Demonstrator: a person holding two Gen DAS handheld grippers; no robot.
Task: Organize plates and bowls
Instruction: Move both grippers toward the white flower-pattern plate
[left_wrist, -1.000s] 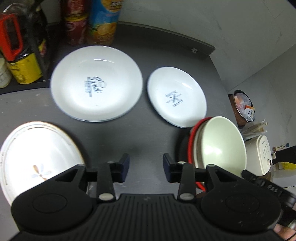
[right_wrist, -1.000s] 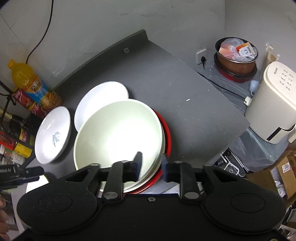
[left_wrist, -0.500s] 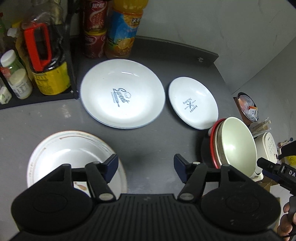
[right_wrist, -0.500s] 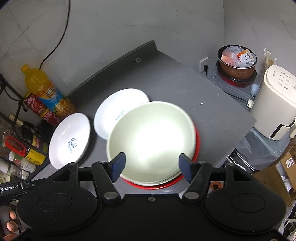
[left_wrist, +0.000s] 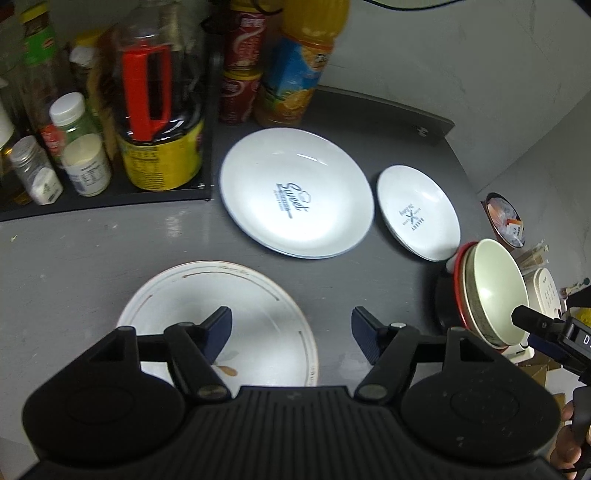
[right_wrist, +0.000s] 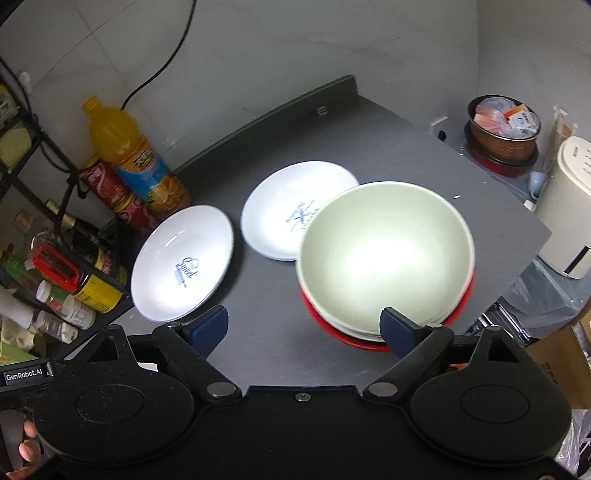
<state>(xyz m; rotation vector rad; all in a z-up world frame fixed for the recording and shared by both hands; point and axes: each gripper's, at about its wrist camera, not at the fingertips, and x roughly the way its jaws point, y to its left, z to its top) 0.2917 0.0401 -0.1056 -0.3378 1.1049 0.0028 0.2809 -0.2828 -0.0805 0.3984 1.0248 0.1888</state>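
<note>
— While both grippers hang over the dark table (left_wrist: 55, 258), what do the dishes look like?

— Four lots. Nearest the left gripper (left_wrist: 291, 332) lies a white plate with a brown rim line (left_wrist: 258, 295) and a small brown mark near its middle. Beyond it sits a large white plate (left_wrist: 295, 192) printed "Sweet" in dark script, and just beside that, to the right, a small white plate (left_wrist: 417, 214) printed "Bakery". At the right edge of the table stands a stack of bowls (right_wrist: 384, 254): a pale cream bowl on top, other pale rims under it, a red bowl at the bottom.

— Do the plates touch?

— The two printed plates lie close, edge to edge; I cannot tell whether they meet. From the right wrist view the bowl stack covers part of the small plate.

— And the jaws?

— The left gripper's jaws are opening, already wide apart, with nothing between them; one finger (left_wrist: 218, 332) hangs over the brown-rimmed plate, not gripping it. The right gripper (right_wrist: 304, 328) is opening too, wider still. Its right finger (right_wrist: 397, 330) shows in front of the near rim of the bowl stack, but nothing is clamped.

— What stands behind?

— An orange juice bottle (right_wrist: 129, 151), red cans (left_wrist: 240, 85) and a rack of jars (left_wrist: 85, 162) at the back left.
</note>
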